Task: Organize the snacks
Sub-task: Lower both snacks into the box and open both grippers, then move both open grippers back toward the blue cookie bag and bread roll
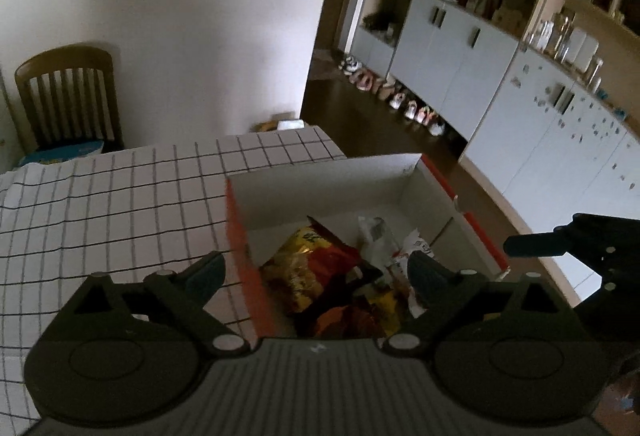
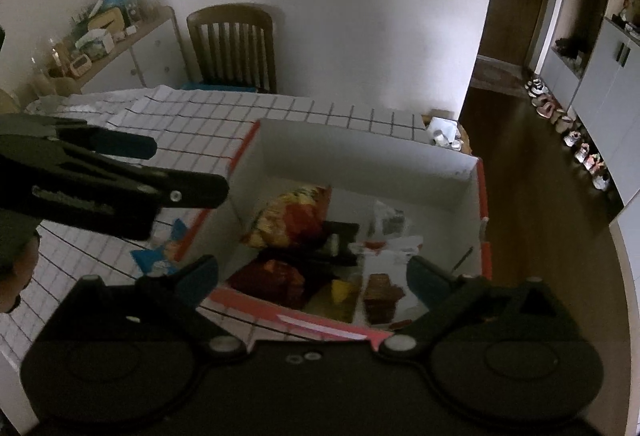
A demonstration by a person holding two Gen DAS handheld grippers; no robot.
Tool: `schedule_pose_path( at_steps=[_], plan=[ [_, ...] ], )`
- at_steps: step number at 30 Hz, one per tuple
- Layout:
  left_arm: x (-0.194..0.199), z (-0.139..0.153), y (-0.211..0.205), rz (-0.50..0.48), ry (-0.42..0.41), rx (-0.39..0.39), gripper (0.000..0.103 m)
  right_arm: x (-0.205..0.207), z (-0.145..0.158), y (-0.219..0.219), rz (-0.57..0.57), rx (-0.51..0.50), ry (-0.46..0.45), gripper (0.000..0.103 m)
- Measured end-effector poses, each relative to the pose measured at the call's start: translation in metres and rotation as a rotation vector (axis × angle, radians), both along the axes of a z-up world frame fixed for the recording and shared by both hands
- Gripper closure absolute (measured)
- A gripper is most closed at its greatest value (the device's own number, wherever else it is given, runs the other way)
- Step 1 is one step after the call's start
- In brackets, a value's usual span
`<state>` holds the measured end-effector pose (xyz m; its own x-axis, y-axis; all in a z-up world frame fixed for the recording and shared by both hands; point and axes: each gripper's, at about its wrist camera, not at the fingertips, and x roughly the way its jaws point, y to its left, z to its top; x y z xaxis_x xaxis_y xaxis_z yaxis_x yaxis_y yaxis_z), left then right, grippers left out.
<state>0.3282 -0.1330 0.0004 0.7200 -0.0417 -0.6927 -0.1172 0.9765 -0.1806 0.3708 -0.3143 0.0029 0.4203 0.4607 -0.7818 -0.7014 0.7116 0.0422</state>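
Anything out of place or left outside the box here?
One blue packet lies on the tablecloth just outside the box, against its left wall, while the other snacks are inside. Both grippers hang open and empty.

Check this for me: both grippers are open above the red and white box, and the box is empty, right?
Not quite. The box isn't empty: snack packets lie inside, as the right wrist view shows. The rest holds: left gripper and right gripper are open above it.
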Motion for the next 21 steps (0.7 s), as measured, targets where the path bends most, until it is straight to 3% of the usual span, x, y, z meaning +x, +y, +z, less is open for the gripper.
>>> schedule_pose_path(
  at_steps=[10,21],
  plan=[
    [-0.07,0.009,0.053,-0.001,-0.072,-0.001,0.0,-0.052,0.01,0.037,0.0,0.044,0.001,0.0],
    [-0.123,-0.009,0.123,0.049,-0.021,0.022,0.0,-0.103,-0.02,0.095,-0.013,0.04,0.071,0.0]
  ],
)
